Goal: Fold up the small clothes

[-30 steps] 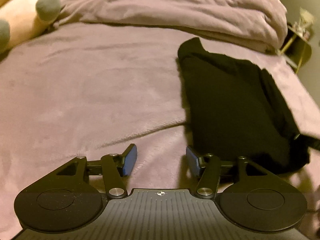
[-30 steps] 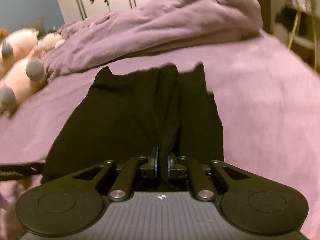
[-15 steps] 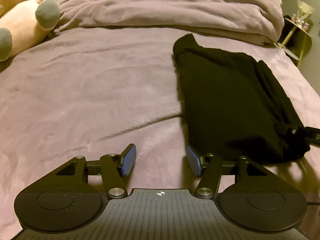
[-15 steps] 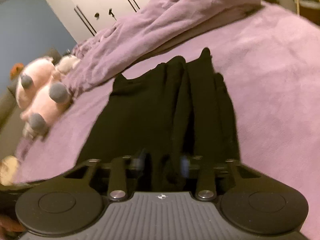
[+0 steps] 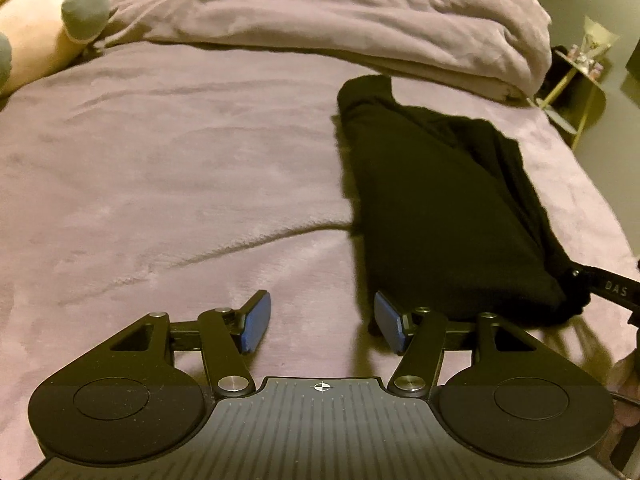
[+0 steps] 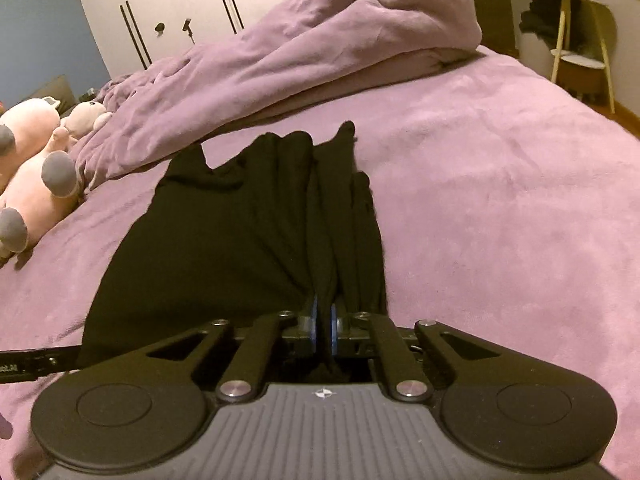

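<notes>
A black garment [image 5: 448, 216] lies partly folded lengthwise on the purple bed cover [image 5: 180, 168]. In the left wrist view my left gripper [image 5: 322, 326] is open and empty, low over the cover just left of the garment's near corner. In the right wrist view my right gripper [image 6: 322, 322] is shut on the near edge of the black garment [image 6: 240, 240], with bunched pleats running away from the blue pads. The right gripper's finger also shows at the right edge of the left wrist view [image 5: 608, 286].
A rolled purple duvet [image 5: 340, 24] lies across the far side of the bed. Pink plush toys [image 6: 32, 176] sit at the far left. A small yellow side table [image 6: 576, 36] stands off the bed's right side. White wardrobe doors [image 6: 180, 4] are behind.
The right gripper opened briefly and has shut again on the garment's near edge. The left gripper stayed open and shifted slightly closer to the garment.
</notes>
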`<state>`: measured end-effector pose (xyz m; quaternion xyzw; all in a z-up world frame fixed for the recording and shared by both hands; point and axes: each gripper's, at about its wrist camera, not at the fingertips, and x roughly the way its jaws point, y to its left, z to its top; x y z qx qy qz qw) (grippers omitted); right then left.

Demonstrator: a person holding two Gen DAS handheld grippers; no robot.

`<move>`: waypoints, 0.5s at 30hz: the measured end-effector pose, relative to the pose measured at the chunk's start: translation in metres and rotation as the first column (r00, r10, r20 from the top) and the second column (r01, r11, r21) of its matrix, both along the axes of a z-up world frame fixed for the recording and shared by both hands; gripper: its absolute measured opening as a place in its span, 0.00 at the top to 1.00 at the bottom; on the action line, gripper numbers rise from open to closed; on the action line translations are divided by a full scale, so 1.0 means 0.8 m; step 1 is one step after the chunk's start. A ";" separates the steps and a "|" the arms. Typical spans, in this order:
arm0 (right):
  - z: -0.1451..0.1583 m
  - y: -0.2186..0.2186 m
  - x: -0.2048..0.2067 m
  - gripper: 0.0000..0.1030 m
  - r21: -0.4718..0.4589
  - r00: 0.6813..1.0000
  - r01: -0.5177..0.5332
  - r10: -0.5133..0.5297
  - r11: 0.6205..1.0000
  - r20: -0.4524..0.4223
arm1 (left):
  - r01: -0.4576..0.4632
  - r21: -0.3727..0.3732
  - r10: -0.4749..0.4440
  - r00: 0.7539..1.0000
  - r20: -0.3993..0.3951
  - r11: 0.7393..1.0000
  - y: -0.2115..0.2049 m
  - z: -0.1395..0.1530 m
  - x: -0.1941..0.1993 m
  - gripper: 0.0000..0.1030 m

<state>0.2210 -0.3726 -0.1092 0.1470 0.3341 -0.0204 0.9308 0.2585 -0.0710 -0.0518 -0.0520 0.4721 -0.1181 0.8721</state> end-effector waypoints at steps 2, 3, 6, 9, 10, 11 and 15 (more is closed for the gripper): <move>0.010 -0.001 -0.005 0.88 -0.003 1.000 0.018 -0.018 1.000 0.010 | -0.008 -0.051 0.009 1.000 0.010 0.999 0.011 0.006 0.003 0.38; 0.014 -0.001 -0.010 0.84 -0.026 0.999 0.033 -0.033 0.999 0.018 | -0.016 -0.077 0.017 1.000 0.020 0.997 0.016 0.010 0.006 0.38; 0.018 0.001 -0.019 0.58 -0.210 0.994 0.111 -0.103 0.971 0.048 | -0.037 -0.150 0.043 0.998 0.038 0.988 0.024 0.013 0.022 0.33; 0.010 0.004 -0.011 0.58 -0.337 0.991 0.132 -0.134 0.932 0.016 | -0.024 -0.183 0.029 0.999 0.026 0.983 0.019 0.007 0.056 0.33; 0.009 0.004 -0.008 0.59 -0.338 0.991 0.133 -0.136 0.932 0.016 | -0.023 -0.180 0.026 1.000 0.012 0.983 0.016 0.003 0.071 0.33; 0.010 0.005 -0.006 0.59 -0.335 0.991 0.132 -0.131 0.933 0.026 | -0.032 -0.179 0.033 0.999 0.002 0.983 0.013 0.000 0.087 0.34; 0.009 0.024 0.006 0.59 -0.397 0.994 0.105 -0.090 0.912 0.055 | -0.049 -0.194 0.043 0.999 -0.033 0.980 0.004 -0.019 0.157 0.37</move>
